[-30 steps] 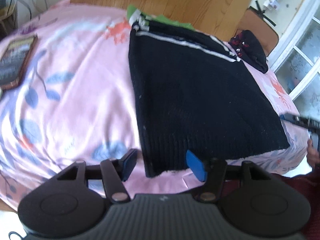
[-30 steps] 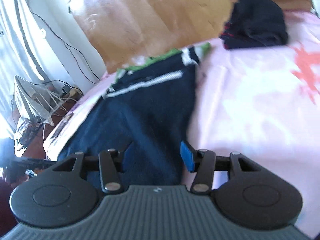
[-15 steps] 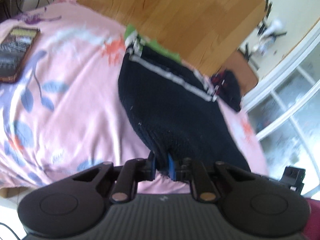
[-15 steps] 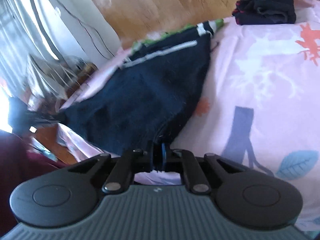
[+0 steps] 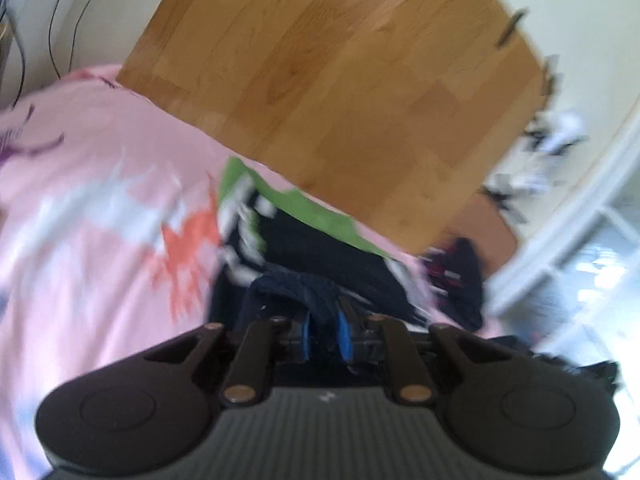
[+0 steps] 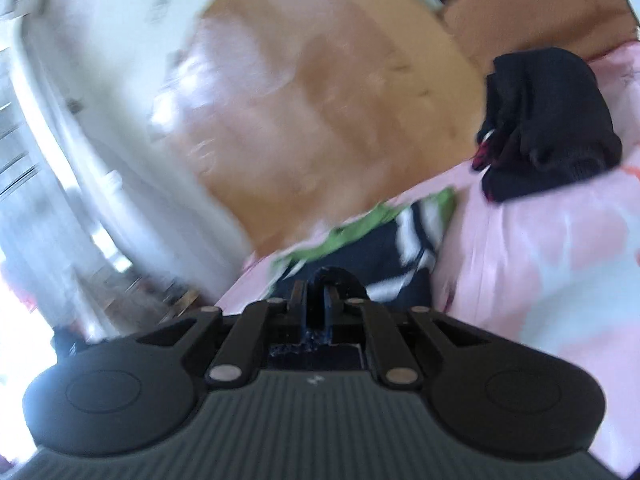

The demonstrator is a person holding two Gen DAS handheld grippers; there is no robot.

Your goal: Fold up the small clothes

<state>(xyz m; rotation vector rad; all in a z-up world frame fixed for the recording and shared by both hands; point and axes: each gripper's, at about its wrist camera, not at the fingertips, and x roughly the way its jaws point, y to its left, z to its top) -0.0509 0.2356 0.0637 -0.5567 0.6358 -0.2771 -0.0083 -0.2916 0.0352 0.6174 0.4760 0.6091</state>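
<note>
In the left wrist view, the left claw (image 5: 324,334) is pinching a bunched edge of the dark navy knitted garment with white stripes and green trim (image 5: 320,248) between its blue pads (image 5: 343,336), the jaws standing narrow on the cloth. The garment is lying on the bed's pink floral sheet (image 5: 80,240), its striped green end pointing far toward the tilted light wooden board (image 5: 340,92). To the far right, a small dark folded cloth with red marks (image 5: 460,276) is sitting near the white window frame (image 5: 580,208). Everything here is blurring with motion.

In the right wrist view, the right claw (image 6: 319,304) is clamping a fold of the same garment (image 6: 384,264), jaws nearly together with dark fabric rising between them. The garment is spreading just beyond the claw on the pink sheet (image 6: 540,260). The dark folded cloth (image 6: 548,128) is resting at the far right, apart from the garment, below the wooden board (image 6: 320,100).
</note>
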